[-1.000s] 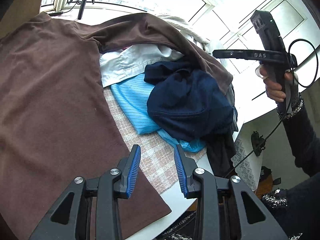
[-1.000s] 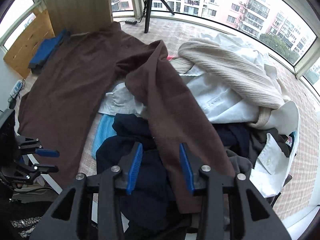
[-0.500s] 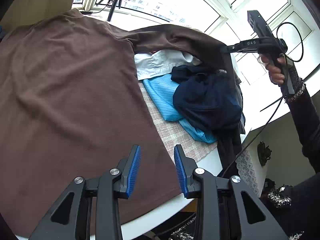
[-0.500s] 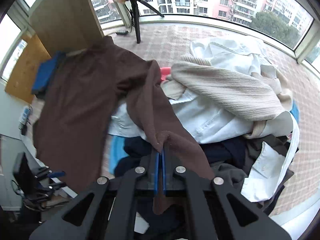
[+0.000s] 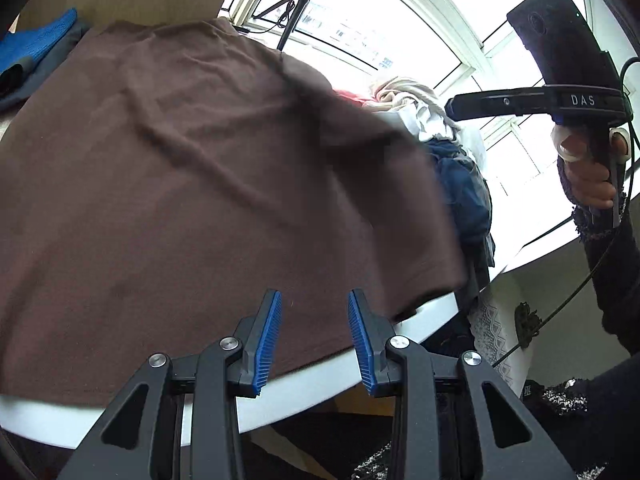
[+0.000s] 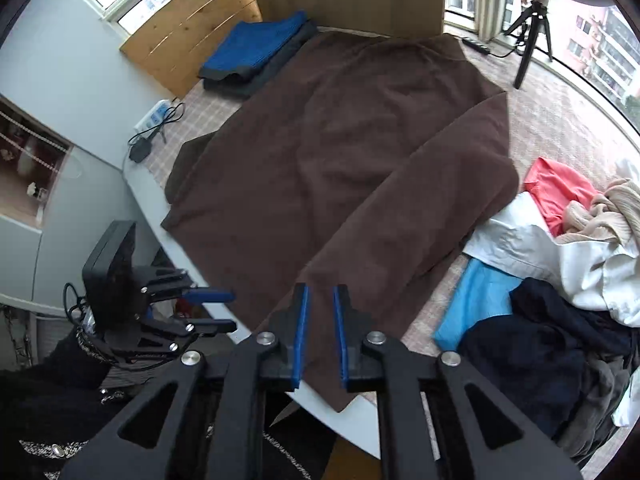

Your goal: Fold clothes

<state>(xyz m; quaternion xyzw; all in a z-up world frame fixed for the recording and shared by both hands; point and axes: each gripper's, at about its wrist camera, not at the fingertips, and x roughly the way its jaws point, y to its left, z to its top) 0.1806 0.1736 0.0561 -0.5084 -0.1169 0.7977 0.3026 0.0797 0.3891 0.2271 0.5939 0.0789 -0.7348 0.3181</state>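
Note:
A brown long-sleeved top point(image 6: 332, 140) lies spread flat on the white table point(image 6: 160, 216). One sleeve point(image 6: 400, 220) is folded diagonally across its body, and the cuff point(image 6: 332, 394) hangs over the near table edge. My right gripper point(image 6: 320, 332) hovers above that cuff, open by a narrow gap, with nothing pinched. In the left wrist view the brown top point(image 5: 180, 184) fills the frame, its right part blurred. My left gripper point(image 5: 314, 328) is open wide over the hem at the table edge. The right gripper point(image 5: 452, 106) shows up high, held by a hand point(image 5: 588, 176).
A heap of unfolded clothes sits at the right: white shirt point(image 6: 516, 240), beige knit point(image 6: 612, 208), coral piece point(image 6: 556, 188), light blue cloth point(image 6: 476, 300), navy garment point(image 6: 532, 344). Folded blue and grey clothes point(image 6: 256, 52) lie at the back left. A power strip point(image 6: 156, 118) and tripod point(image 6: 528, 28) stand behind.
The right gripper, shut on the brown sleeve half a second ago, carried it across the top's body and opened. The sleeve now lies on the top. The left gripper drew back to the table edge.

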